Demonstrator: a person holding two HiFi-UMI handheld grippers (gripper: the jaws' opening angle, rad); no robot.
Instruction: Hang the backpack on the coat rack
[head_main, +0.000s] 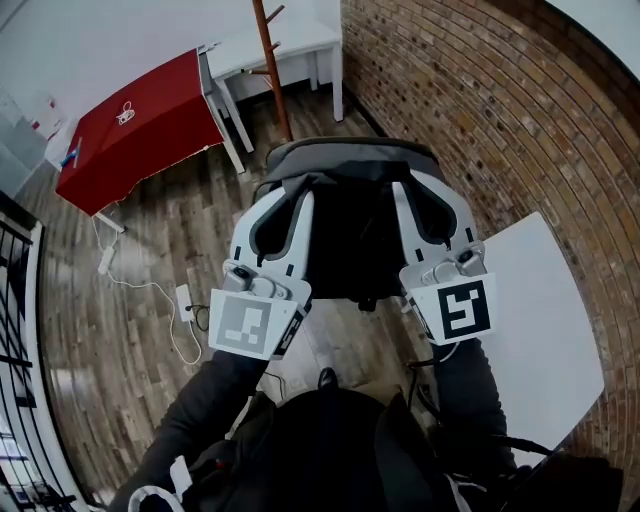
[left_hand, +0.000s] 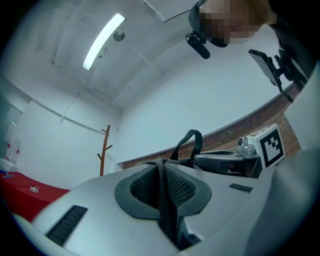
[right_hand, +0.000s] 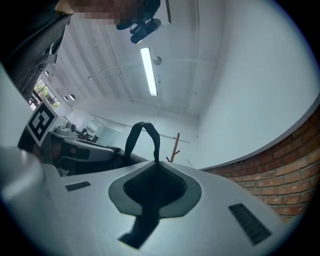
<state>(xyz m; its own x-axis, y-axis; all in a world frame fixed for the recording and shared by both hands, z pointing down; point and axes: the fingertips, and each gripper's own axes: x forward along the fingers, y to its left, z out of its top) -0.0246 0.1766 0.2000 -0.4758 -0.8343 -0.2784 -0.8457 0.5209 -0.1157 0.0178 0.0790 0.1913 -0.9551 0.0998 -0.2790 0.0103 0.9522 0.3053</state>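
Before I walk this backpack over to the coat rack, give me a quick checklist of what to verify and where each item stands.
1. Left gripper shut on the left strap: ok.
2. Right gripper shut on the right strap: ok.
3. Top handle standing free as a loop: ok.
4. Coat rack in sight ahead, pegs bare: ok.
5. Power cable off the path: ok, it lies to the left.
6. Backpack zips closed: cannot tell.

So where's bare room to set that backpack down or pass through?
Bare: the white tabletop by the brick wall, and the floor from the backpack to the coat rack. Crowded: left floor carries a cable; a white desk crowds the rack.
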